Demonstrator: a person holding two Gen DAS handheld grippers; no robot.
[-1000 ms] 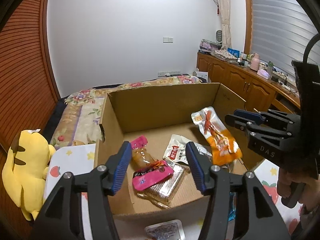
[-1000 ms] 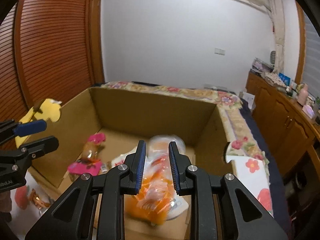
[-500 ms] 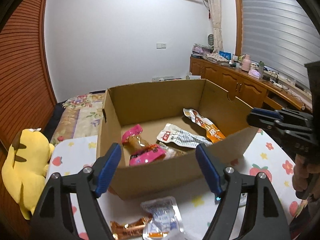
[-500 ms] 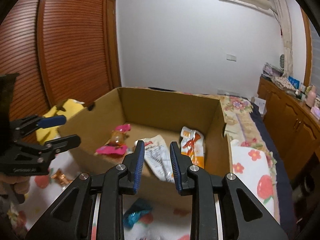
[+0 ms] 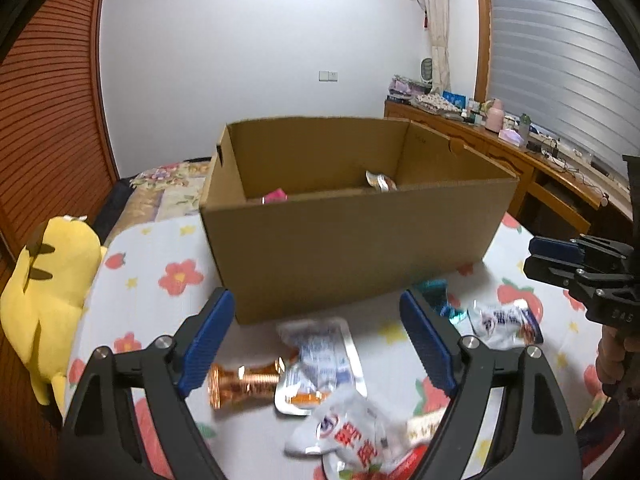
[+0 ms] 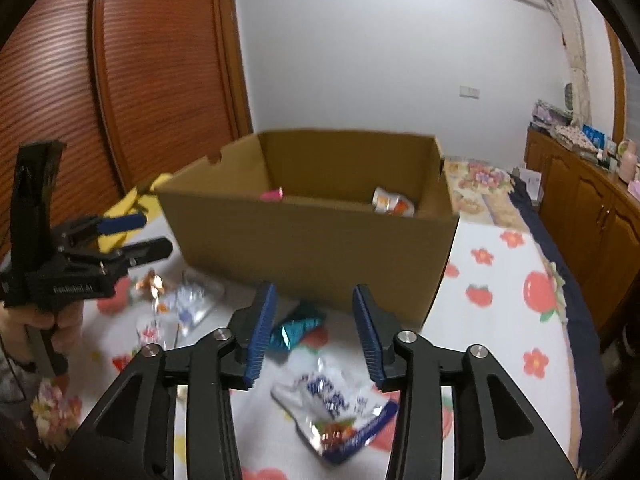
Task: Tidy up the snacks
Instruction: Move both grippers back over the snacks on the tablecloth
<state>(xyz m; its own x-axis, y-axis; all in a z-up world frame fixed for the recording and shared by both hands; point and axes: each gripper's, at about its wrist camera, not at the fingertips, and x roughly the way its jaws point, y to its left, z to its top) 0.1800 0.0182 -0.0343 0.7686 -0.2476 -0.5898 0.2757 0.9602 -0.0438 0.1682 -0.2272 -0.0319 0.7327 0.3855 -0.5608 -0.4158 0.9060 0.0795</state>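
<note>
An open cardboard box (image 5: pixel 352 248) stands on the flowered tablecloth, with a pink packet (image 5: pixel 275 196) and an orange packet (image 5: pixel 380 181) peeking over its rim. My left gripper (image 5: pixel 314 308) hovers in front of the box, jaws opening and empty, above a copper-foil candy (image 5: pixel 240 380), a clear blue-printed packet (image 5: pixel 320 356) and a white packet with red letters (image 5: pixel 352 436). My right gripper (image 6: pixel 314 292) is also empty with its jaws opening. It hangs over a teal foil candy (image 6: pixel 296 328) and a white-and-blue packet (image 6: pixel 336 408).
A yellow plush toy (image 5: pixel 44 292) lies at the table's left edge. Behind the box is a bed with a floral cover (image 6: pixel 480 184). Wooden cabinets (image 5: pixel 540 172) with clutter on top run along the right wall, and slatted wooden doors (image 6: pixel 152 80) stand at the left.
Both grippers drew back from over the box to the near side and sank lower. The right gripper let go of the orange packet, which now lies in the box. Both jaws spread wider.
</note>
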